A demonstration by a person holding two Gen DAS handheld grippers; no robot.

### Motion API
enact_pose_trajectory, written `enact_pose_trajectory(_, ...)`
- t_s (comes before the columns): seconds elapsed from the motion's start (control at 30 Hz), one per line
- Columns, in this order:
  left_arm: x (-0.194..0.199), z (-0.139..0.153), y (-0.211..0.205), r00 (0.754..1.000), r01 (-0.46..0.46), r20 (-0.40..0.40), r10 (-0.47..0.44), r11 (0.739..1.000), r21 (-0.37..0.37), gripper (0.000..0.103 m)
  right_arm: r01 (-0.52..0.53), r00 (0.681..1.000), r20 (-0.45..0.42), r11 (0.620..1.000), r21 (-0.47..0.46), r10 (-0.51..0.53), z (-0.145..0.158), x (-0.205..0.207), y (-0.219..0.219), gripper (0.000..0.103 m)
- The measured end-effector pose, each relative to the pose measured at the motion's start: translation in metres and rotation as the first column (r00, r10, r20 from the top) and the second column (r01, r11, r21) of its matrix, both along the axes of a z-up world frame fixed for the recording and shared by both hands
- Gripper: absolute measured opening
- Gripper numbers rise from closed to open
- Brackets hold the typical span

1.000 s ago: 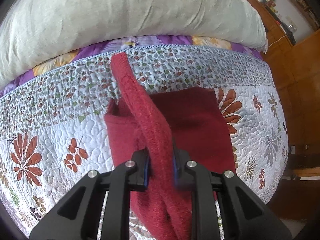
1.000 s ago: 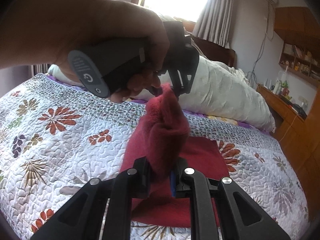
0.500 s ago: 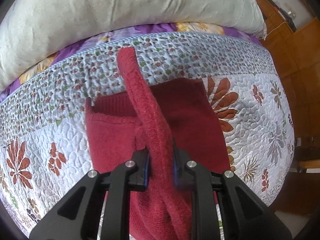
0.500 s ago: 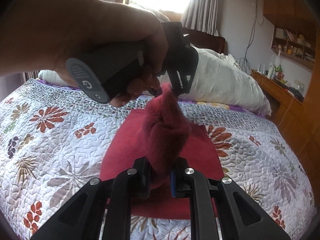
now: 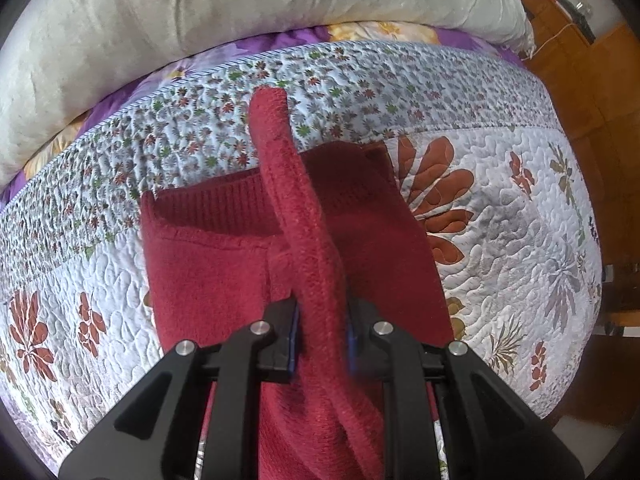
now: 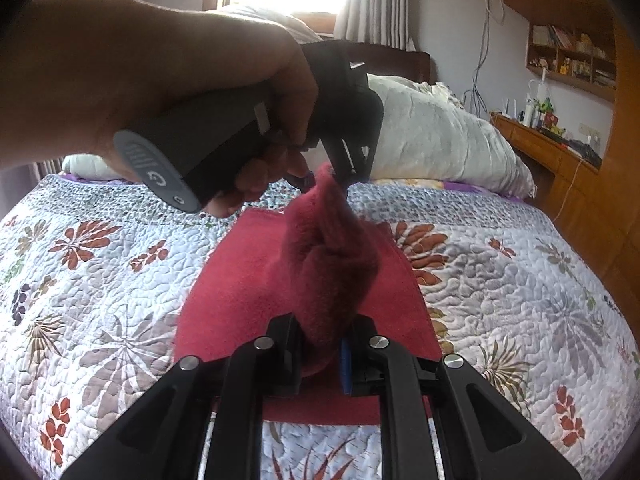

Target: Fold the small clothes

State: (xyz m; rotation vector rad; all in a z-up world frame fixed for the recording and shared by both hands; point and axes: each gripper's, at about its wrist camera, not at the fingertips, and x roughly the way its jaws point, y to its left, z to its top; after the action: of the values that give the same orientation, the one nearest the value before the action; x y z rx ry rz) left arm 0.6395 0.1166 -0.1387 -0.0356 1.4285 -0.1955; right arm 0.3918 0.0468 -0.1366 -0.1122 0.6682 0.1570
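Nearest to the cameras, both grippers are clenched on one raised edge of the red knit garment (image 5: 208,280). The left gripper (image 5: 322,338) pinches a thick strip of it between its fingers (image 5: 286,340). The right gripper (image 6: 322,350) grips a bunched end of the same strip. In the right wrist view the left gripper (image 6: 334,178) hangs above and beyond, held in the person's hand (image 6: 168,92), so the strip runs taut between the two.

The rest of the garment lies flat on the floral quilt (image 5: 500,220) of the bed, its ribbed hem toward the pillow end.

Judgement: this is a fold-over in progress. To do it well, both grippers should carry the edge at matching height and pace, lay it square to the flat portion's far edge, then release together. Uneven tension would likely skew the crease.

Room for movement is ample: open quilt lies on both sides. Beyond the garment sits the pale duvet (image 5: 240,12), well apart. The bed's edge and wooden furniture (image 6: 560,152) lie to the right.
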Motion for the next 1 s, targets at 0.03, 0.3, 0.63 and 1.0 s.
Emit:
enact_pose_trajectory(0.03,0.0,-0.001,-0.003,1.0,0.004,-0.001,-0.004,1.0,0.005,0.015,0.003,1.0,-0.002,1.0,0.004,-0.003,-0.001,0.0,-0.002,0.014)
enact_pose_trajectory(0.3,0.003,-0.012,-0.021,1.0,0.017,-0.011,-0.017,0.999,0.044,0.015,0.025,0.999,-0.026,0.999,0.04,-0.024,-0.012,0.003,-0.019,0.014)
enact_pose_trajectory(0.63,0.005,-0.03,-0.041,1.0,0.017,-0.015,-0.015,0.995,0.095,0.016,0.044,0.998,-0.058,0.997,0.07,-0.04,-0.026,0.005,-0.036,0.014)
enact_pose_trajectory(1.0,0.008,-0.045,-0.062,1.0,0.026,-0.017,-0.024,0.994,0.11,0.028,0.059,0.99,-0.142,0.966,0.25,-0.024,-0.048,0.008,-0.067,0.014)
